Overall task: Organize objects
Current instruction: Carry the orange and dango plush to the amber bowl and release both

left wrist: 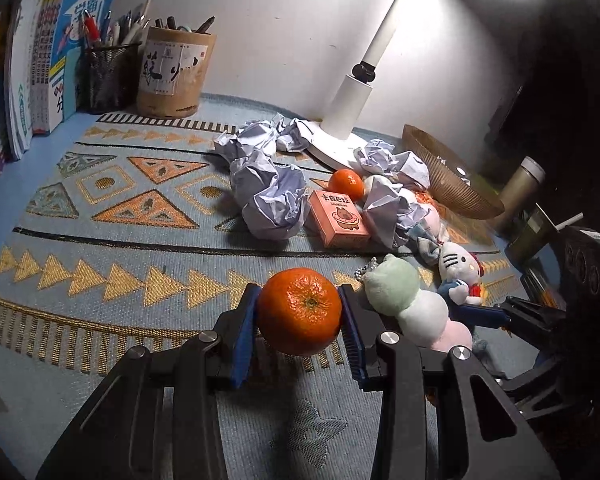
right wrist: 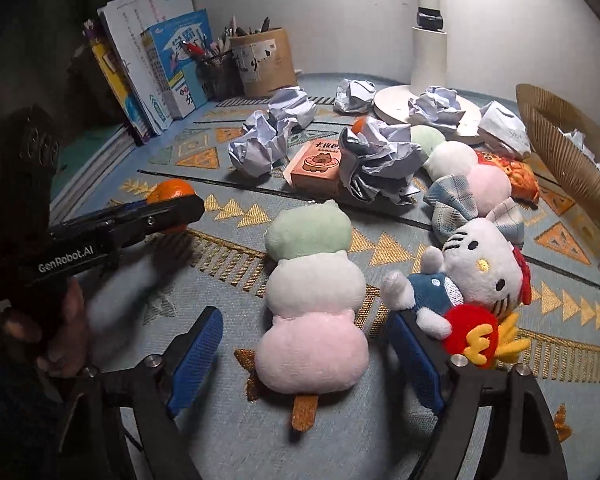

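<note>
My left gripper (left wrist: pixel 300 314) is shut on an orange tangerine (left wrist: pixel 299 311) and holds it just above the patterned mat; the tangerine also shows in the right wrist view (right wrist: pixel 169 191). My right gripper (right wrist: pixel 306 346) is open, its blue pads on either side of the pink end of a three-ball dango plush (right wrist: pixel 312 304) lying on the mat. A Hello Kitty plush (right wrist: pixel 476 276) lies against the right finger. A second tangerine (left wrist: pixel 345 184) sits beside a pink capybara box (left wrist: pixel 338 218). Several crumpled paper balls (left wrist: pixel 274 196) lie around the lamp base.
A woven basket (right wrist: pixel 560 152) lies tipped at the right with paper inside. A white desk lamp (left wrist: pixel 350 104) stands at the back. Books (left wrist: pixel 28 76) and two pen holders (left wrist: pixel 172 72) line the back left. A second dango plush (right wrist: pixel 472 168) and a bottle (left wrist: pixel 520 188) lie right.
</note>
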A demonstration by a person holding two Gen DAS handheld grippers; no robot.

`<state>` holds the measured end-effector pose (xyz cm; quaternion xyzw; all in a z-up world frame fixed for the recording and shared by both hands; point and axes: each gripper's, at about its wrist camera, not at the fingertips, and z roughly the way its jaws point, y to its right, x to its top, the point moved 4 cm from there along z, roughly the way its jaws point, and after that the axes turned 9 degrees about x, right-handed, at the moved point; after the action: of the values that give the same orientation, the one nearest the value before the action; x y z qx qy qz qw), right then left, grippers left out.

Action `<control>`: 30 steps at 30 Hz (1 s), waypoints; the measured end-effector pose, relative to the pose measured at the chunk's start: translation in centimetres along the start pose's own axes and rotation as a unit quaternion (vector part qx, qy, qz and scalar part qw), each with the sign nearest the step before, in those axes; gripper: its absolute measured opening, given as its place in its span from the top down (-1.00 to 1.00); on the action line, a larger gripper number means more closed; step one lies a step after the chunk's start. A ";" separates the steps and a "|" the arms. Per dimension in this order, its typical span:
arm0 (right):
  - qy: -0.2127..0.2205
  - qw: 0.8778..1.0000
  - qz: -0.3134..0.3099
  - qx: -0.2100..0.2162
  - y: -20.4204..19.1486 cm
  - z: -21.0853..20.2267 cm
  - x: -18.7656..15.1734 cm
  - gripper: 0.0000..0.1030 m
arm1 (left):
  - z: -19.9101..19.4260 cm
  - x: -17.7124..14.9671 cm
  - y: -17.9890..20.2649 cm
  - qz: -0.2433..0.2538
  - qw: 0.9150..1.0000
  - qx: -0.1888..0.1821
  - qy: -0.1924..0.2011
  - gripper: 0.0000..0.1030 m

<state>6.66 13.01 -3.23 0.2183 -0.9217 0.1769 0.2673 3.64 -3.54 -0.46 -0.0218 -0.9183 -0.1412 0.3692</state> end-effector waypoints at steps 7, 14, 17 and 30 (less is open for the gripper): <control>0.019 1.000 0.015 0.014 -0.3 -0.5 0.2 0.06 | 0.2 -0.1 0.1 0.003 1.000 0.007 -0.003 0.31; 0.104 0.992 0.053 0.040 1.1 -7.6 1.9 0.06 | -1.0 1.7 3.3 0.029 1.000 -0.001 -0.002 0.31; 0.158 0.985 0.072 0.014 3.9 -11.9 3.1 0.06 | -1.8 4.4 7.1 0.065 0.998 -0.022 0.016 0.31; 0.251 0.924 0.267 -0.114 25.4 -19.8 7.8 0.06 | 8.5 15.9 25.2 0.141 0.984 -0.105 0.009 0.31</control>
<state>-3.68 40.76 11.60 -0.1187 -0.8627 0.1847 0.4556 -9.97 21.99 10.69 -0.1880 -0.8830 -0.1834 0.3891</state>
